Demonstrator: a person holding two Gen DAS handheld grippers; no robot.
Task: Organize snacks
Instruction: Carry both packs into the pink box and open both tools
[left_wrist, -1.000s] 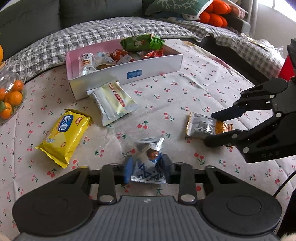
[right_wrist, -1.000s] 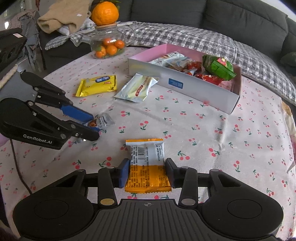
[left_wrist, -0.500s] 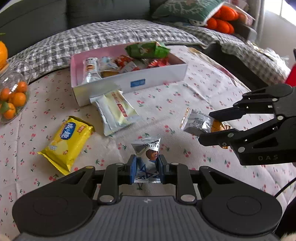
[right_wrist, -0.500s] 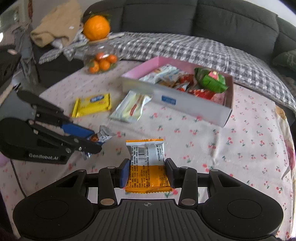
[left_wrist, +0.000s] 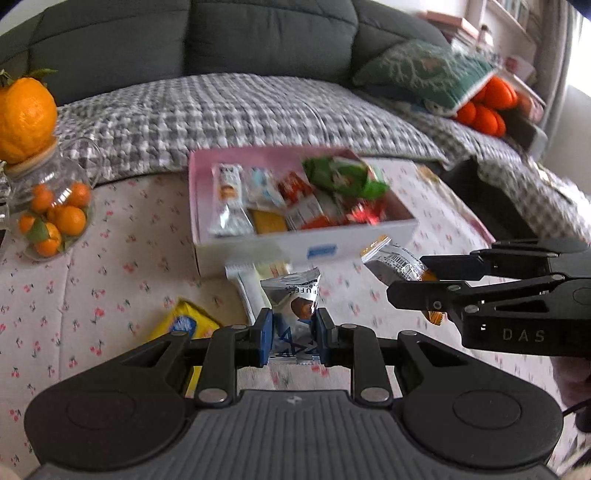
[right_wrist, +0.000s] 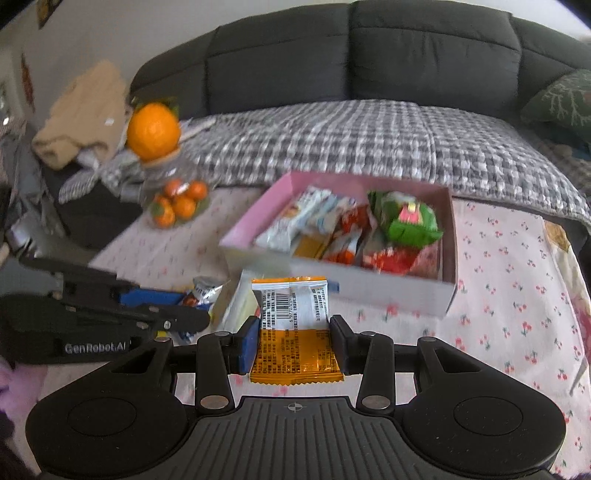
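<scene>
Above cloth, left tongs (left_wrist: 291, 334) pinch silver packet (left_wrist: 295, 306); right tongs (right_wrist: 293, 341) pinch orange packet (right_wrist: 293, 332), barcode only here.

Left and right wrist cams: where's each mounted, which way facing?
Left wrist: on the left gripper, facing forward at the snack box; its fingers pinch a silver snack packet; right gripper enters from the right.
Right wrist: on the right gripper, facing the same box; it holds an orange-and-white packet; left gripper at left.
Shared: box, orange jar, sofa.
</scene>
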